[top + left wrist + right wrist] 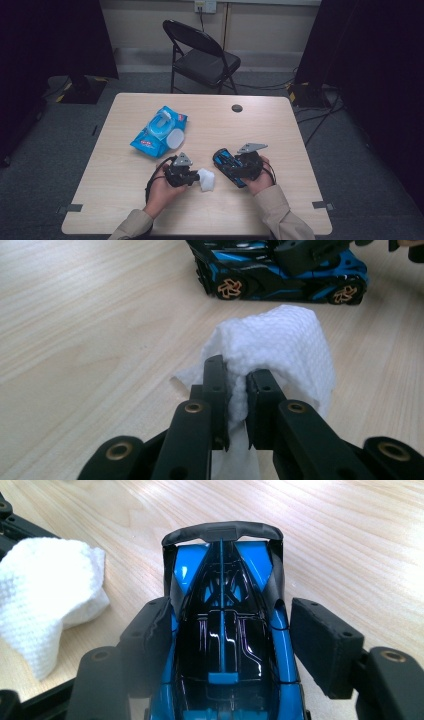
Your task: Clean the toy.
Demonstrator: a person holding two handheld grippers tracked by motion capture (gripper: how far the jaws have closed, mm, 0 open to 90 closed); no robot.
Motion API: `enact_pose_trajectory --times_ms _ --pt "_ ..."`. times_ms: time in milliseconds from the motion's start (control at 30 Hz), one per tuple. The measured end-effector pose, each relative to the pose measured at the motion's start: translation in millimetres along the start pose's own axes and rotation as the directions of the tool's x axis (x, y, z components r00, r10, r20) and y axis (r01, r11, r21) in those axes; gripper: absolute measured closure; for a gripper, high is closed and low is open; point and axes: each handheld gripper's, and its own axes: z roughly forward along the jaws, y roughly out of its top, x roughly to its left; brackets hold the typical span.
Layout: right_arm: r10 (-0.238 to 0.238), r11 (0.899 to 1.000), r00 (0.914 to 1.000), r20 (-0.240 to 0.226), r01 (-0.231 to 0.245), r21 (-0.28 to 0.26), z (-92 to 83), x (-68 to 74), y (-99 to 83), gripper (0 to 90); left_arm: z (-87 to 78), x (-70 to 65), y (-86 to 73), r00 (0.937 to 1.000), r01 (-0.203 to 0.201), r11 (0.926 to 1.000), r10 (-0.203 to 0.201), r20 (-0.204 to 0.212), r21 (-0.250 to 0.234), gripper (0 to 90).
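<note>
Pinching wipe (280, 347): left tool (239, 382) | right tool (232, 635) clamps car (225, 645), nose hidden

Both my forearms come in over the table's near edge, sleeves in pale beige, hands close together just short of the table's middle. My left hand (161, 187) carries the left gripper (196, 177) low and level, pointed toward my right hand; its jaws are pinched almost together on a folded white wipe (280, 347). My right hand (261, 177) cups the right gripper (231, 167) from the near side, aimed toward the far-left corner, its jaws standing partway apart along both flanks of a blue and black toy car (227, 630)
</note>
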Motion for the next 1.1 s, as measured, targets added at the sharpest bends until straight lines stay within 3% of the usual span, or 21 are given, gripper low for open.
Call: enact_pose_trajectory --times_ms 67,200,300,400,633,800,933,1033,1100 --pt "0.004 1.000 1.0000 0.008 -0.004 0.005 -1.0 0.9 1.3 35.4 0.8 0.3 -1.3 1.0000 -0.002 1.0000 0.002 -0.001 -0.001 81.0" --pt "-0.035 0.999 0.9992 0.022 0.035 0.013 -4.6 3.3 1.0 34.9 2.0 -0.8 -2.2 1.0000 -0.005 1.0000 0.005 0.008 -0.001 79.6" --pt "-0.024 1.000 0.9996 0.017 0.024 -0.004 -10.5 4.0 -2.2 32.6 3.7 -3.9 -1.7 0.9997 -0.018 0.9998 0.018 0.017 0.001 79.4" --pt "-0.011 0.999 0.9997 -0.023 0.010 -0.045 -19.6 7.6 -5.4 33.7 5.7 -7.5 -1.1 0.9991 -0.034 0.9994 0.034 0.024 0.001 77.2" --pt "-0.062 0.996 0.9956 -0.070 0.056 -0.073 -34.1 27.7 -8.1 36.6 5.5 -15.8 1.6 0.9960 -0.075 0.9971 0.074 0.049 0.013 61.0" --pt "-0.091 0.993 0.9890 -0.117 0.081 -0.088 -36.0 37.5 -4.0 45.6 -1.4 -17.4 -0.8 0.9948 -0.086 0.9963 0.085 0.056 0.011 49.7" --pt "-0.107 0.991 0.9824 -0.153 0.094 -0.092 -32.7 46.9 -0.5 51.8 -11.5 -15.3 -3.5 0.9940 -0.080 0.9967 0.079 0.075 0.011 48.8" --pt "-0.132 0.989 0.9756 -0.175 0.119 -0.083 -27.5 55.3 1.3 56.6 -20.0 -12.2 -4.5 0.9943 -0.086 0.9963 0.085 0.064 0.003 47.4" --pt "-0.141 0.989 0.9761 -0.165 0.132 -0.067 -22.2 61.3 3.1 56.6 -24.5 -9.9 -5.8 0.9947 -0.087 0.9962 0.087 0.054 -0.001 47.1"
